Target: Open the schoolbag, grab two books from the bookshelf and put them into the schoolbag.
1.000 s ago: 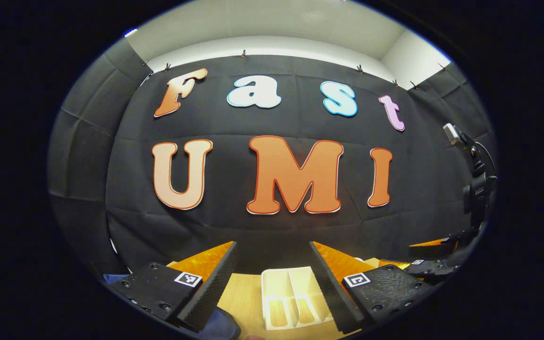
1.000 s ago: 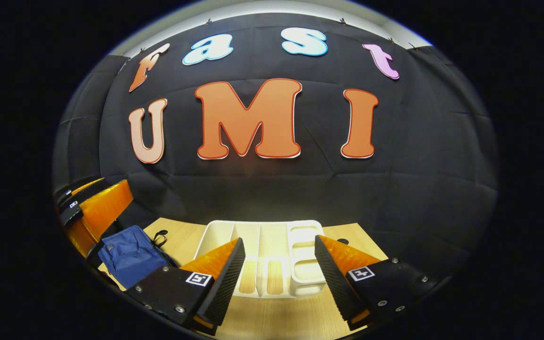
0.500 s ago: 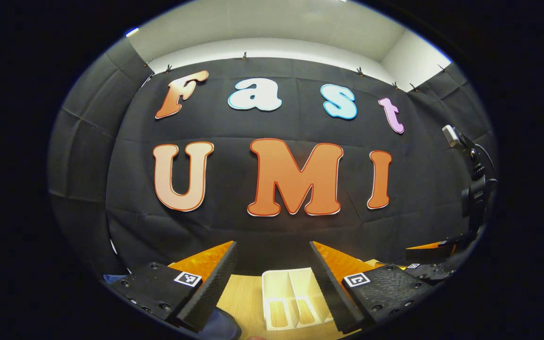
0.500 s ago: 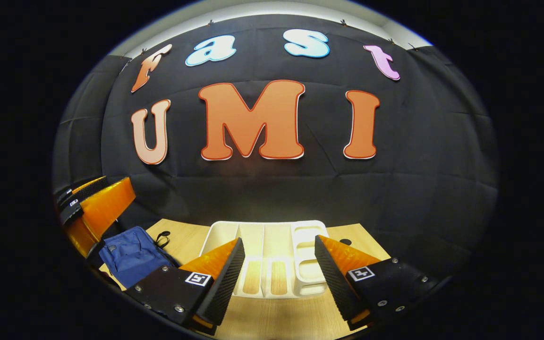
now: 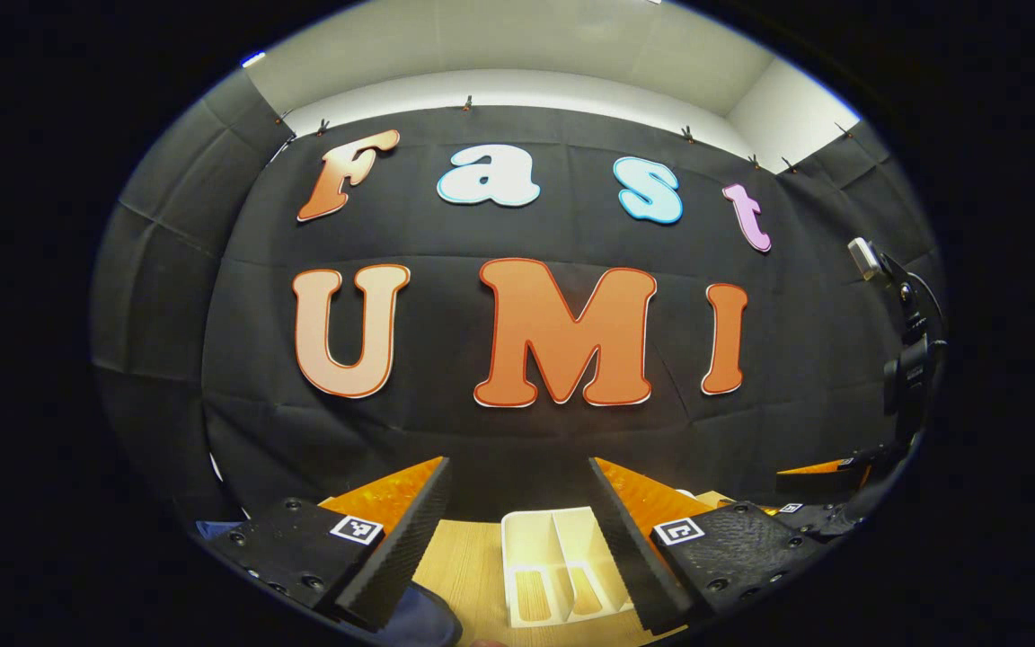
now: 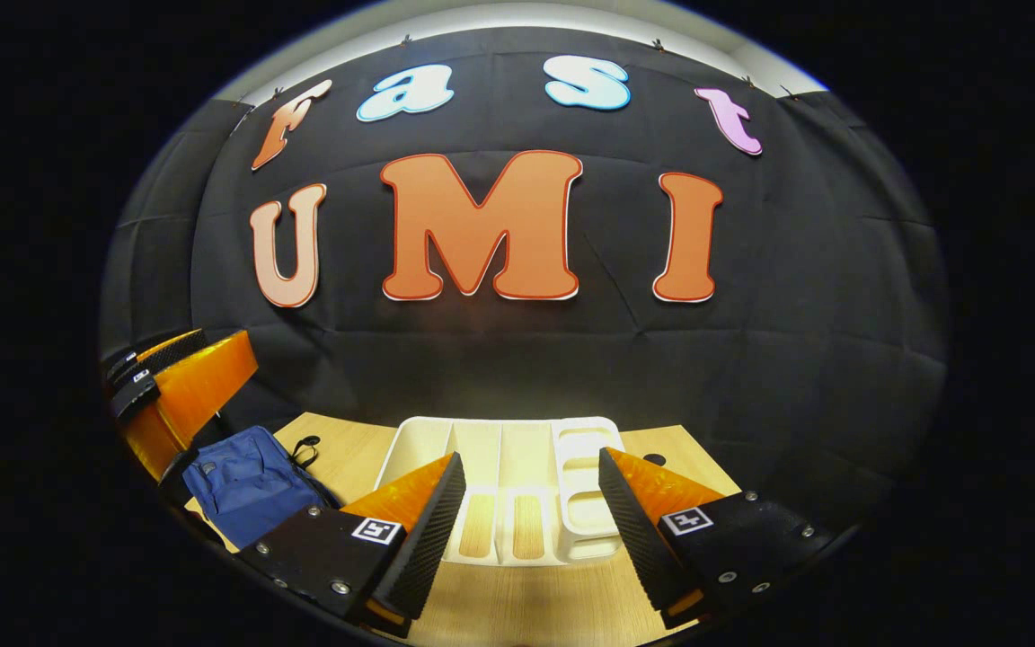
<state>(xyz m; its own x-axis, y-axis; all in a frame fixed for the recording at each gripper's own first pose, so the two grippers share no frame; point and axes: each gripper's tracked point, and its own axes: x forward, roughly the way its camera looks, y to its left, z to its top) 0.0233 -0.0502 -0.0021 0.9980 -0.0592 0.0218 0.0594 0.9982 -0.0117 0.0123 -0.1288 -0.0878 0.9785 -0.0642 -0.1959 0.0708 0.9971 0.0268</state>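
Little has shifted since a second ago. My right gripper (image 6: 531, 503) hangs released, the blue schoolbag (image 6: 243, 485) lying to its left. The white bookshelf (image 6: 504, 476) lies flat, dividers running away from me.

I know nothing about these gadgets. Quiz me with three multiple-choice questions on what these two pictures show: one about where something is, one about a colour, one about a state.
1. In the right gripper view, where is the schoolbag relative to the white rack?
A. To its left
B. To its right
C. Inside it

2. What colour is the schoolbag?
A. Red
B. Blue
C. Green

3. How do the right gripper's fingers stand?
A. Shut on a book
B. Shut on the schoolbag
C. Apart, holding nothing

Answers:
1. A: the bag lies on the wooden table left of the rack.
2. B: its fabric is plainly blue.
3. C: the rack shows through the wide gap between the fingers.
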